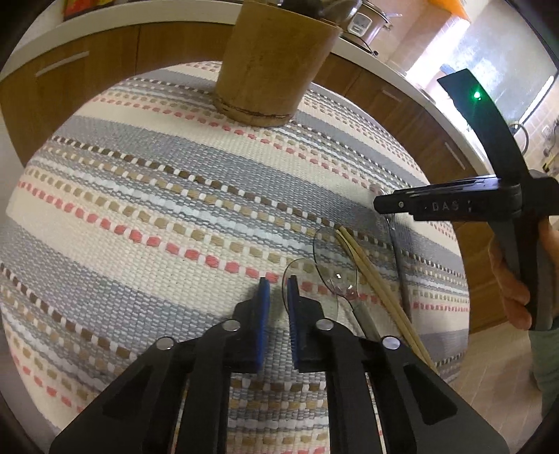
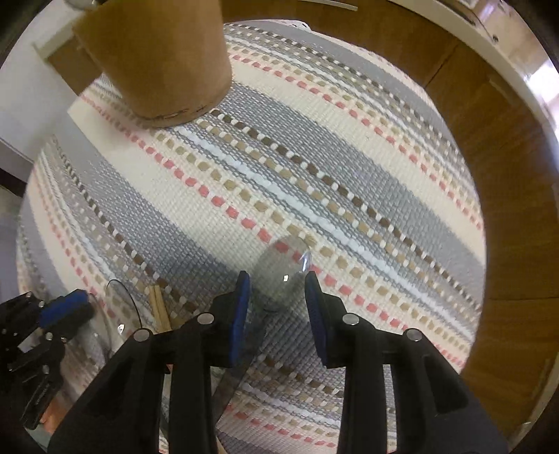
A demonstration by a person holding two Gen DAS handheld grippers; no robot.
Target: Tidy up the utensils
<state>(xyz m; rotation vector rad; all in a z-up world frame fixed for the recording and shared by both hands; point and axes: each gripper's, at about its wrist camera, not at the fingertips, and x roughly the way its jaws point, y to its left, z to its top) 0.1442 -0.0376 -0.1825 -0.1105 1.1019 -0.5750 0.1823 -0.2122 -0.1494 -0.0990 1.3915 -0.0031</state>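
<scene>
A wooden utensil holder [image 1: 269, 66] stands at the far side of the striped mat [image 1: 157, 216]; it also shows in the right wrist view [image 2: 153, 59]. Two clear plastic spoons [image 1: 335, 265] and wooden chopsticks [image 1: 377, 290] lie on the mat at the right. My left gripper [image 1: 277, 307] is open, its right pad by the nearer spoon's bowl. My right gripper [image 2: 277, 300] is open, astride another clear spoon [image 2: 283, 269] lying on the mat. The right gripper [image 1: 436, 204] hovers over the mat's right side in the left wrist view. The left gripper [image 2: 63, 310] shows at lower left.
Wooden cabinets [image 1: 87, 70] with a white counter run behind the mat. A rice cooker [image 1: 367, 24] sits on the counter. The mat's right edge [image 1: 457, 279] drops to a tiled floor. A person's hand [image 1: 513, 290] holds the right gripper's handle.
</scene>
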